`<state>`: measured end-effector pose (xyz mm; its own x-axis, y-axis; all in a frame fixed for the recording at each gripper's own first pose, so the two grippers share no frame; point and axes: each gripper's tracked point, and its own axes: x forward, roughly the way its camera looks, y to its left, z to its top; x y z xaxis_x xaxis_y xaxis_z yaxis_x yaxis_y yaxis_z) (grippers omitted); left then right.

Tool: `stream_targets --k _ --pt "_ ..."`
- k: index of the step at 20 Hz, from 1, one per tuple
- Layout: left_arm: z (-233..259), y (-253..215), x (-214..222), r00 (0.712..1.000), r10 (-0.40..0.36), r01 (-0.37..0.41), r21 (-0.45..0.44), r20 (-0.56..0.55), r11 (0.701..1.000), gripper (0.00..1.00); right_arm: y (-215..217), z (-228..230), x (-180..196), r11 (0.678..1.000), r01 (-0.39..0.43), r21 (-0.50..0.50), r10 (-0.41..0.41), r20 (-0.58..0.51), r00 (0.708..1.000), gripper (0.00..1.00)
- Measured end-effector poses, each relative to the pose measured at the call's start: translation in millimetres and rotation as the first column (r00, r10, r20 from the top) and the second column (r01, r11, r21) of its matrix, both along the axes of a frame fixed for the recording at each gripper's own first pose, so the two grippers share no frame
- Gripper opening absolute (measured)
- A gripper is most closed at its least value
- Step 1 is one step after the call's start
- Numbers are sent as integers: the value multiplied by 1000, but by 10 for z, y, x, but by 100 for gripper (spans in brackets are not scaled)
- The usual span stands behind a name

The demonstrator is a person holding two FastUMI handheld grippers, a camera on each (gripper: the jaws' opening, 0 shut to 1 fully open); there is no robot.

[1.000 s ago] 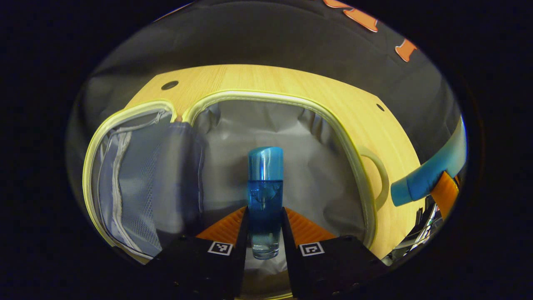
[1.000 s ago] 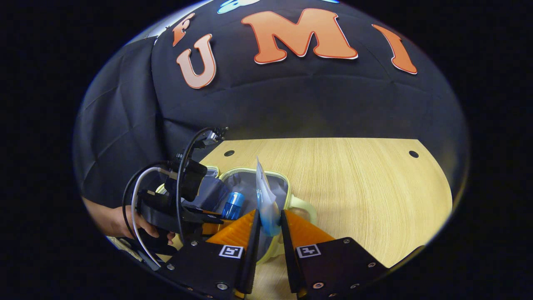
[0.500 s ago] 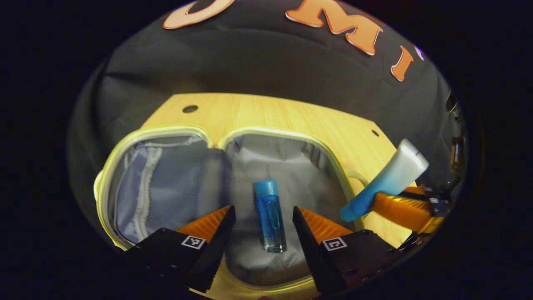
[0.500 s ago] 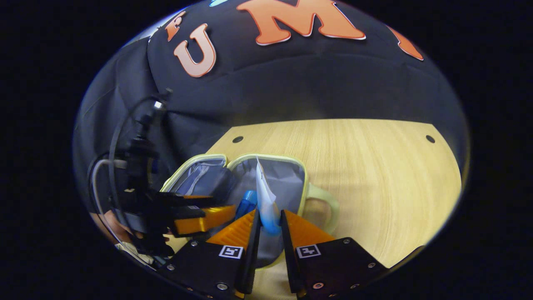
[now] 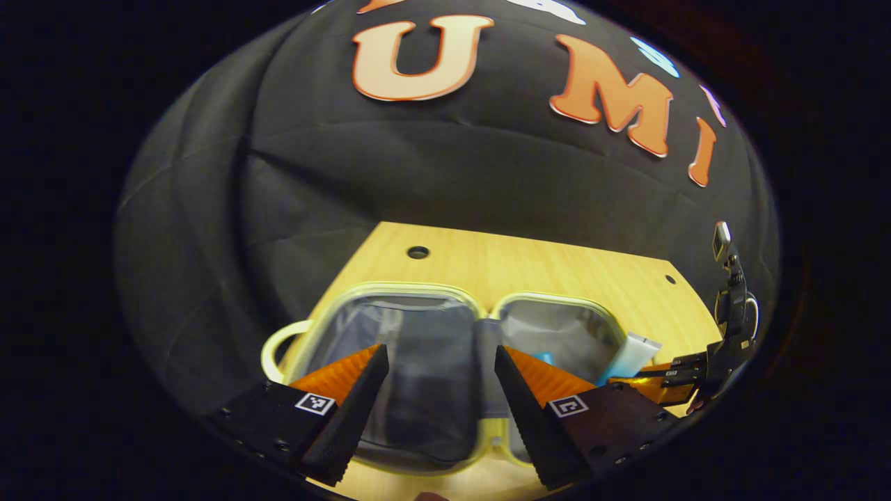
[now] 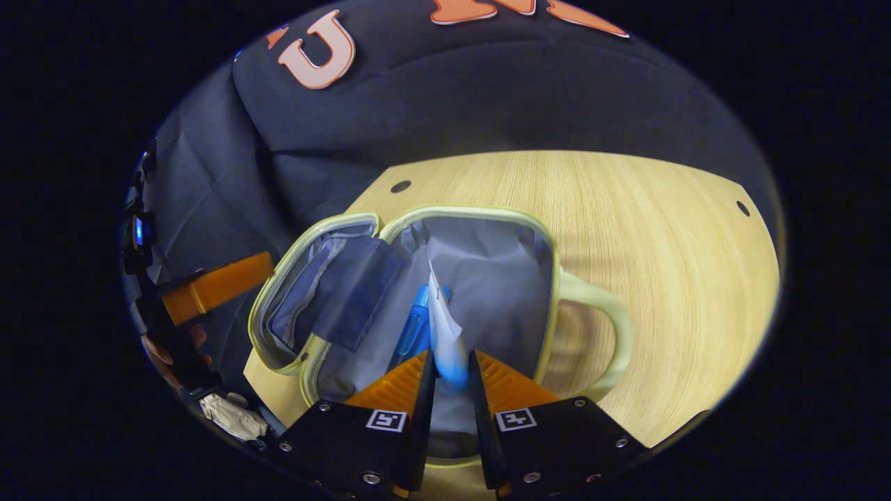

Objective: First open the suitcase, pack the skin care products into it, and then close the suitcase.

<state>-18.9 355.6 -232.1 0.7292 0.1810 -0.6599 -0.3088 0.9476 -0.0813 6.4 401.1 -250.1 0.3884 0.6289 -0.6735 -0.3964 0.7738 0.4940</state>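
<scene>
**A:** Where's the tube?

**Me:** Clamped in my right gripper (image 6: 451, 369), both fingers pressing its blue end, crimped white tail pointing to 12 o'clock. It hangs over the open suitcase (image 6: 480, 278), which lies flat on the worktop (image 6: 661, 229). The bottle (image 6: 415, 327) already lies inside, just at the tube's (image 6: 443, 327) 9 o'clock.

**A:** And the left?

**Me:** Left gripper (image 5: 438, 379) is spread wide, holding nothing, over the lid half.

**A:** Plan?

**Me:** I'd lower the tube beside the bottle, toward 3 o'clock, tilt it flat before letting go, so nothing sticks up into the zipper line. I'd hold the left clear.
</scene>
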Motion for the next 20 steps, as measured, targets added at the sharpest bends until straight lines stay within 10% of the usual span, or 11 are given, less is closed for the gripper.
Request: stream_targets --k 12,20 --pt "-370 1838 -723 910 414 -414 -89 -14 906 95 3 -157 195 995 73 -68 -77 -50 996 31" --pt "-875 2360 -952 846 521 -528 -306 -112 792 95 -483 358 402 980 190 -53 -181 146 973 75"
